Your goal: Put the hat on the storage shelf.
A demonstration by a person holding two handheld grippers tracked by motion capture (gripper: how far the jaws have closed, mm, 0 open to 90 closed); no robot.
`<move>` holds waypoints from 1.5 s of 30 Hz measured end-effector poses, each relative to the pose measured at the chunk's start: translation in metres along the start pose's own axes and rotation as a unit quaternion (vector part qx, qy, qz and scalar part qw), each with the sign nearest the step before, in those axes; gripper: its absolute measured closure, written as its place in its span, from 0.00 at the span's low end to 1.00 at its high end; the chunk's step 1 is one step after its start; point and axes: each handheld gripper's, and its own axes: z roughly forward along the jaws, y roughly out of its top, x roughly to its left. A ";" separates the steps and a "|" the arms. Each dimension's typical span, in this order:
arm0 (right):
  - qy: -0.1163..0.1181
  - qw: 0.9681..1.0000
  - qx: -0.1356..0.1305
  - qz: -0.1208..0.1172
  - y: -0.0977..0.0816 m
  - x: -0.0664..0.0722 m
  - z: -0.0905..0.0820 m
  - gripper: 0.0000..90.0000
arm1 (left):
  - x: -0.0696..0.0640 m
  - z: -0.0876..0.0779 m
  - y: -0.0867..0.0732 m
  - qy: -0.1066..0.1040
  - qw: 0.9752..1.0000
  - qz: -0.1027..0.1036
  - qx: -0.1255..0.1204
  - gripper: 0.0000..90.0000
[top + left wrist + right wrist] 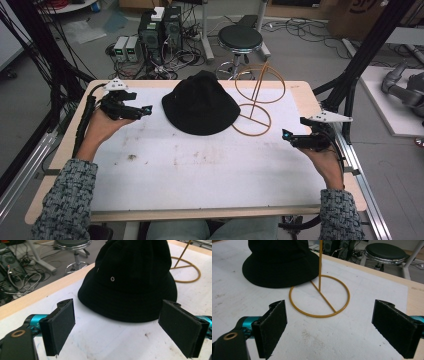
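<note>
While nothing is held yet, the left gripper (pixel 145 110) hovers near the table's left edge with its jaws spread wide and empty, aimed at the brim of the black hat (pixel 201 102). That hat sits crown-up on the white mat (pixel 200 170), toward the far middle of the table (pixel 310 92), its right brim lying over the near ring of the yellow wire stand (pixel 255 107) just beside it. Farther right, the right gripper (pixel 286 135) is also spread open and empty, facing the stand's base ring from the table's right side.

The likely job is setting the hat on the stand, and the soft brim is the risk: a shallow pinch on one side could let the felt fold or slip out. Lifting the hat while its brim overlaps the base ring might drag or tip the light stand, which looks easy to topple toward the far edge. Room is generous in front: the near half of the mat is bare. Behind the hat and stand, the far edge is close, so pushing forward leaves little margin.
</note>
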 end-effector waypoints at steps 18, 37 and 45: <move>0.006 1.000 0.004 -0.001 -0.002 0.002 0.001 0.14 | -0.006 0.041 0.056 -0.040 0.999 0.028 0.003 0.16; 0.015 1.000 0.003 -0.008 -0.001 0.007 0.001 0.14 | -0.026 0.089 0.088 -0.056 0.997 0.060 0.013 0.17; 0.018 1.000 0.008 -0.013 0.000 0.009 0.003 0.14 | -0.033 0.111 0.097 -0.051 0.997 0.061 0.001 0.20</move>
